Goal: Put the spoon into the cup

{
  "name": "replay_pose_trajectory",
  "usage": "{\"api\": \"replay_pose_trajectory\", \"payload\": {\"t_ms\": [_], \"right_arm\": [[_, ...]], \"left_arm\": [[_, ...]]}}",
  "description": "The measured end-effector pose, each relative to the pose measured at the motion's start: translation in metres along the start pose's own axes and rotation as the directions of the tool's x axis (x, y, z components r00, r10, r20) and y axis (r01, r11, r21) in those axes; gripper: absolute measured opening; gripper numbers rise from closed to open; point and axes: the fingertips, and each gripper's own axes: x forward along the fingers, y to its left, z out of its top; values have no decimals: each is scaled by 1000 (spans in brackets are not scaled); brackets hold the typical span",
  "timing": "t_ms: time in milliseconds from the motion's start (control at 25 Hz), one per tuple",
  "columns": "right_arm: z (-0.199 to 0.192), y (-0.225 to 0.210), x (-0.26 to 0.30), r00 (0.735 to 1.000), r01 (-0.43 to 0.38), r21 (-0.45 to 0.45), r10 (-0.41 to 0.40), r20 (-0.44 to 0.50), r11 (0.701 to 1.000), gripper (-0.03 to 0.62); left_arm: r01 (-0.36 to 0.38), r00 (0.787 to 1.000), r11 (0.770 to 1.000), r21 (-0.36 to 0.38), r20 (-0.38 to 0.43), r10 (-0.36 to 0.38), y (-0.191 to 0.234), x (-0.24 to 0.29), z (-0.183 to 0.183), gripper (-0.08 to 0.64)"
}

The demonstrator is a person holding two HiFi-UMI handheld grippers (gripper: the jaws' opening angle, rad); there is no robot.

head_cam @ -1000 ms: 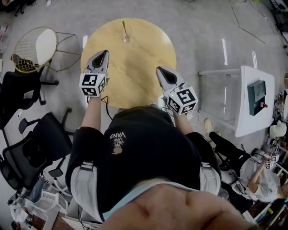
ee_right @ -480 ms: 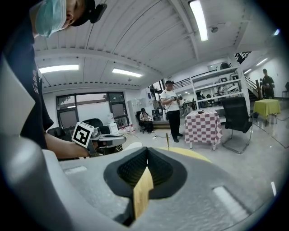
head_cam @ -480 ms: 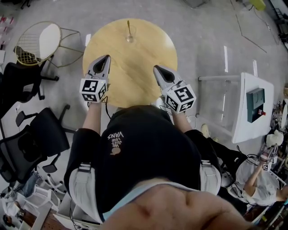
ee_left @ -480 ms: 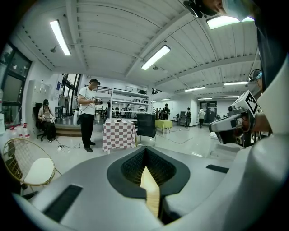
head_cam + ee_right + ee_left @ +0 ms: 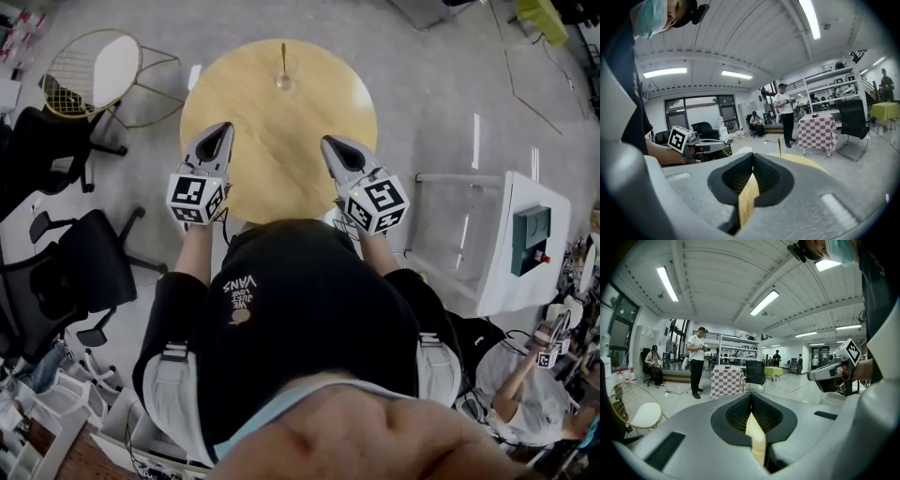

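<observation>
head view: i see the round wooden desk [image 5: 281,178] ahead of the person. the clear cup [image 5: 283,81] sits at the desk's 12 o'clock edge. the spoon [image 5: 283,56] stands upright in the cup, its handle rising above the rim. the left hand-held gripper [image 5: 224,127] hangs over the desk at about 9 o'clock from its middle. the right hand-held gripper [image 5: 328,142] is at about 3 o'clock. both point toward the cup and are well apart from it. each looks closed to a point, with nothing carried. a wire chair [image 5: 92,73] with a white seat stands on the floor at 10 o'clock off the desk. a white side table [image 5: 530,239] stands at 4 o'clock.

left gripper view: the jaws are pressed together at the tip and nothing sits between them. a tan sliver of the desk shows through the slit lower down. the right hand-held gripper shows at 3 o'clock. a standing person [image 5: 697,363] and a checked-cloth table [image 5: 727,381] are far off at 10 o'clock.

right gripper view: the jaws meet here too and grip nothing. just past the tip, at 1 o'clock, the spoon's handle stands thin and upright over the desk's far edge. the left hand-held gripper shows at 9 o'clock.
</observation>
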Motion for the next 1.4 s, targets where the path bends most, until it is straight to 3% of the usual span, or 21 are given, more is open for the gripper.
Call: {"api": "replay_pose_trajectory", "payload": {"t_ms": [480, 760, 1400], "right_arm": [[-3, 6, 12, 999, -44, -8, 44, -15, 999, -2], [-3, 8, 17, 998, -61, -13, 61, -24, 998, -2], [-6, 12, 23, 997, -57, -78, 52, -63, 995, -3]], "left_arm": [[-24, 998, 998, -62, 53, 27, -18, -30, 9, 11], [-12, 997, 998, -56, 80, 16, -33, -39, 19, 11], [-21, 997, 997, -77, 73, 27, -32, -52, 12, 11]]}}
